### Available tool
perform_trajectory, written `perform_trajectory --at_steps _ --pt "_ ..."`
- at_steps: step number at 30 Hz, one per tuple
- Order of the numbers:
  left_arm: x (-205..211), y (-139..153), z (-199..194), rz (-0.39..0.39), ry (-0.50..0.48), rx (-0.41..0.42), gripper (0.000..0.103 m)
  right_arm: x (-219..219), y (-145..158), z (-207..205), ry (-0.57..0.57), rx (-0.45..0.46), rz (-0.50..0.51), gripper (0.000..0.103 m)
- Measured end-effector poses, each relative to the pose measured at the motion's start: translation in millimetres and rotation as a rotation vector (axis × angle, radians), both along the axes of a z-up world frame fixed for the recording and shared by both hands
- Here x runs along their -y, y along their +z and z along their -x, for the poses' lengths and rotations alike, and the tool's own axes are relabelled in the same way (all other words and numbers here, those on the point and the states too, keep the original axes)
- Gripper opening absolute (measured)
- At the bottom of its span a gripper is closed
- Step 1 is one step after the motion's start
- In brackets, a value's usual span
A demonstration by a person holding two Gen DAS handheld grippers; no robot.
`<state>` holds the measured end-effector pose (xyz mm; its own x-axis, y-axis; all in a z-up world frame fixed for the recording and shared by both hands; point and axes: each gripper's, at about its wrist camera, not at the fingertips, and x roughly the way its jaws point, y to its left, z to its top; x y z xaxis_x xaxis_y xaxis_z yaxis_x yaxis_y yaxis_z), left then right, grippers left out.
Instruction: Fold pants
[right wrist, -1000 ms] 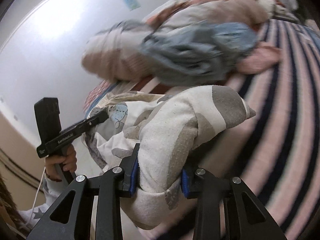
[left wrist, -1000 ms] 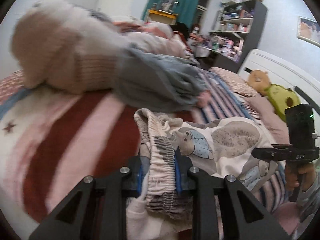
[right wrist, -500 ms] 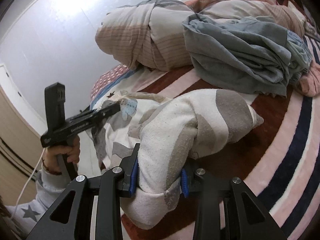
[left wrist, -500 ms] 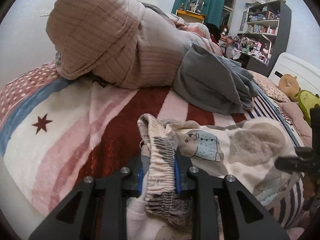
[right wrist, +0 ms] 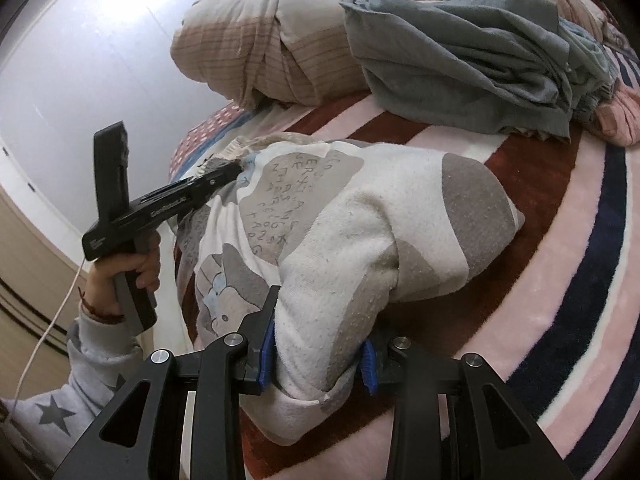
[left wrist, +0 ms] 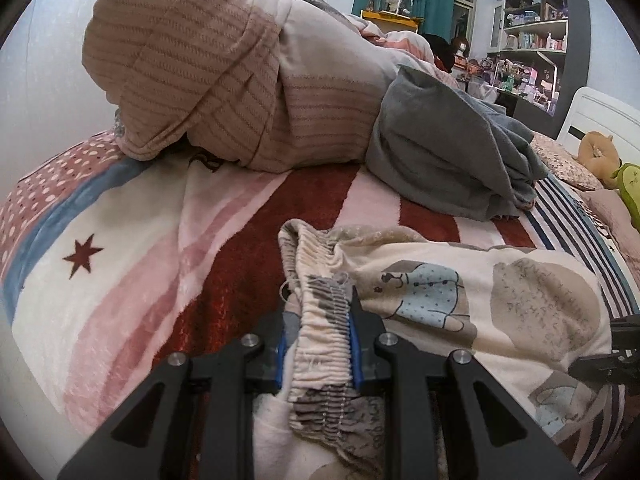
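Observation:
The cream pants point(left wrist: 480, 292) with grey and blue animal prints lie bunched on the striped blanket point(left wrist: 132, 264). My left gripper point(left wrist: 318, 344) is shut on the elastic waistband point(left wrist: 324, 332). My right gripper point(right wrist: 316, 356) is shut on a thick fold of the pants point(right wrist: 340, 240) at the leg end. The left gripper also shows in the right wrist view point(right wrist: 224, 176), held by a hand at the waistband. Part of the right gripper shows at the right edge of the left wrist view point(left wrist: 612, 360).
A rolled beige quilt point(left wrist: 224, 80) and a heap of grey clothes point(left wrist: 452, 160) lie behind the pants on the bed. Plush toys point(left wrist: 604, 156) sit by the white headboard. Shelves point(left wrist: 536, 32) stand at the far wall. A white wall point(right wrist: 80, 60) borders the bed.
Both grippers have moved forward and down with the pants, closer to the blanket. The quilt and grey clothes loom nearer. Both grips hold as before.

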<state>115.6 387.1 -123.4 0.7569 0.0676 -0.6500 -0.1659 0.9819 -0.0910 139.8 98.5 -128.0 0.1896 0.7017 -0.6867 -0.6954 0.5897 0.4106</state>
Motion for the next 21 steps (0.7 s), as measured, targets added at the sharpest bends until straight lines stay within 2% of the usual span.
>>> perform_trajectory --at_steps 7,9,11,13,15,21 --pt "4 2 3 -0.038 0.022 -0.018 0.029 1 -1 1 -0.004 -0.005 -0.003 0.034" --pt "6 3 4 -0.069 0.038 -0.022 0.036 2 -2 0 -0.009 -0.011 -0.003 0.039" --pt "7 4 6 -0.083 0.045 -0.021 0.039 1 -2 0 -0.015 -0.012 -0.001 0.041" --pt "7 5 8 -0.081 0.048 -0.024 0.040 1 -2 0 -0.018 -0.009 0.003 0.042" --pt "7 6 9 -0.082 0.056 -0.028 0.048 2 -1 1 -0.018 -0.007 0.008 0.043" --pt "13 15 20 -0.074 0.073 -0.022 0.057 5 3 8 -0.018 0.015 0.028 0.049"
